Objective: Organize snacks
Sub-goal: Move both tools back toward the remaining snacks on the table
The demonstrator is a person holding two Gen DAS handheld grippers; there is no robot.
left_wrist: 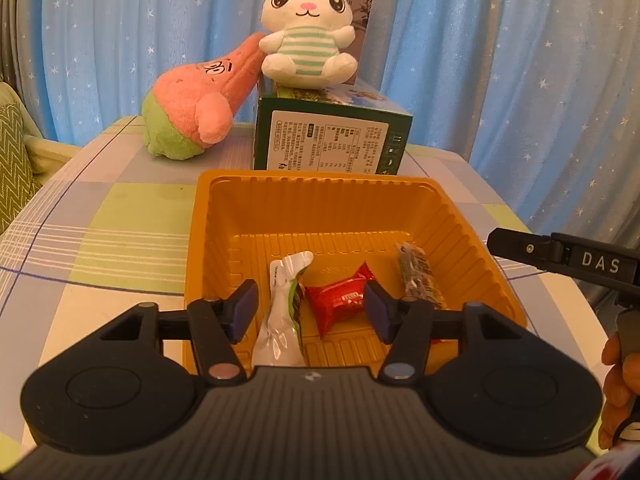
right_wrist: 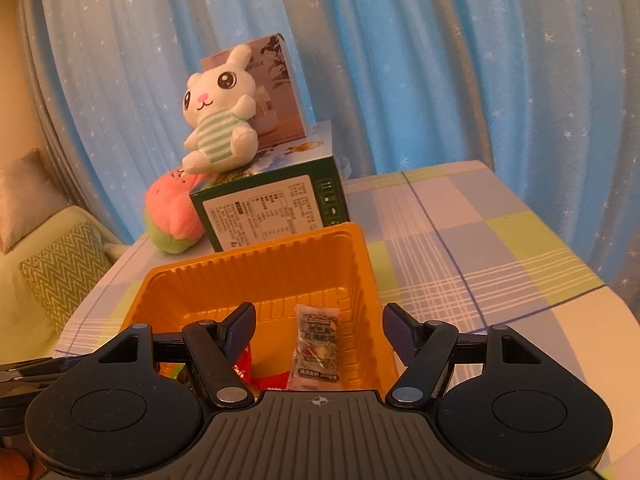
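Note:
An orange plastic tray [left_wrist: 224,240] stands on the checked tablecloth. In it lie a white and green snack packet [left_wrist: 280,320], a red wrapped snack [left_wrist: 340,304] and a dark striped snack bar [left_wrist: 418,276]. My left gripper [left_wrist: 312,308] is open and empty above the tray's near side, its jaws either side of the white packet and the red snack. My right gripper [right_wrist: 320,330] is open and empty over the tray [right_wrist: 260,272], above the dark bar [right_wrist: 316,344]. The red snack [right_wrist: 244,364] shows partly behind its left finger. The right gripper's finger [left_wrist: 560,258] shows in the left wrist view.
Behind the tray stands a green box [left_wrist: 332,136] with a white plush rabbit [left_wrist: 308,32] on it and a brown box [right_wrist: 276,88] behind. A pink and green plush [left_wrist: 196,112] leans beside it. A sofa with cushions [right_wrist: 60,272] is at left. Blue curtains hang behind.

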